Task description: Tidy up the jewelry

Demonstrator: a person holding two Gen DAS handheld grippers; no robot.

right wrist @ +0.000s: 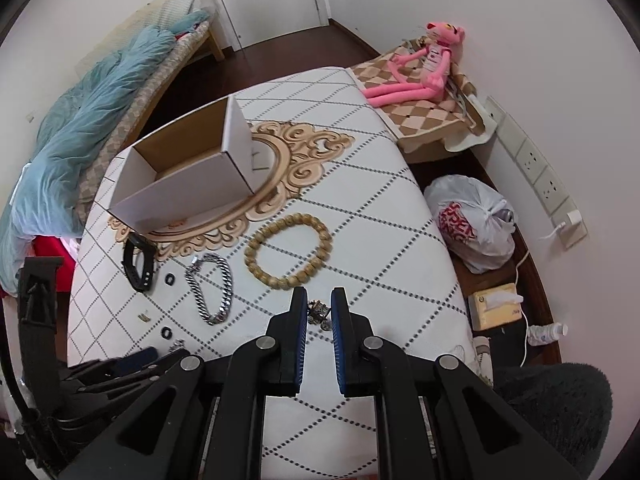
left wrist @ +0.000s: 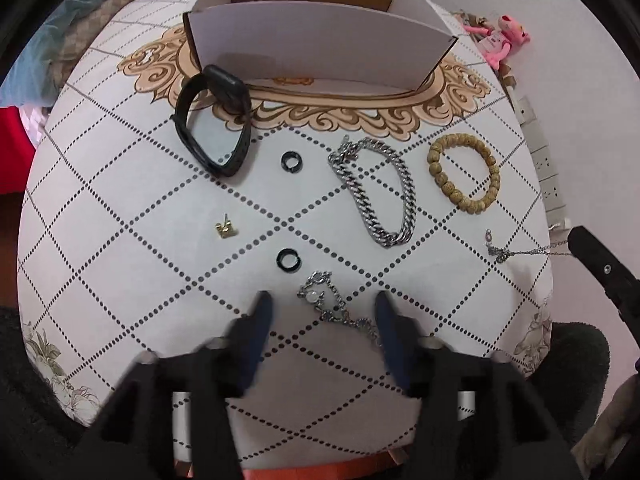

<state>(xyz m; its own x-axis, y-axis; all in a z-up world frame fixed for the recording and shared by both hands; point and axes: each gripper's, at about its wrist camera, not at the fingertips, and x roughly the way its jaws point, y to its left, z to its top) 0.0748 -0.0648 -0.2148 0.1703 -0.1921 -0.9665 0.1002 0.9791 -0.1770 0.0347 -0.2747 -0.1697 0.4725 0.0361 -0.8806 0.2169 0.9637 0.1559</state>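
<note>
Currently the task is at an early stage. The cardboard box (right wrist: pixel 188 176) stands far ahead of both tongs, and the part of its interior that shows holds no jewelry. Still on the worktop (left wrist: pixel 120 280) are the black watch (left wrist: pixel 212 120), two black rings (left wrist: pixel 291 161) (left wrist: pixel 287 258), a gold stud (left wrist: pixel 226 231), the silver curb chain (left wrist: pixel 376 192) and the bead bracelet (left wrist: pixel 464 174), all ahead of the left tongs (left wrist: pixel 322 306).

The left tongs stand apart, clamped on nothing. A crystal-set chain (left wrist: pixel 332 304) lies on the worktop between their tips, untouched; its long axis runs diagonally from ahead of the left tip back toward the right tip.

The right tongs (right wrist: pixel 319 308) are nearly together, clamped on a small bunch of a thin silver necklace (right wrist: pixel 318 312). In the left wrist view the free length of this necklace stretches toward the left tongs, long axis roughly level across the frame, clasp end on or just above the worktop. Judged remaining: every piece still needs transfer to the box.
</note>
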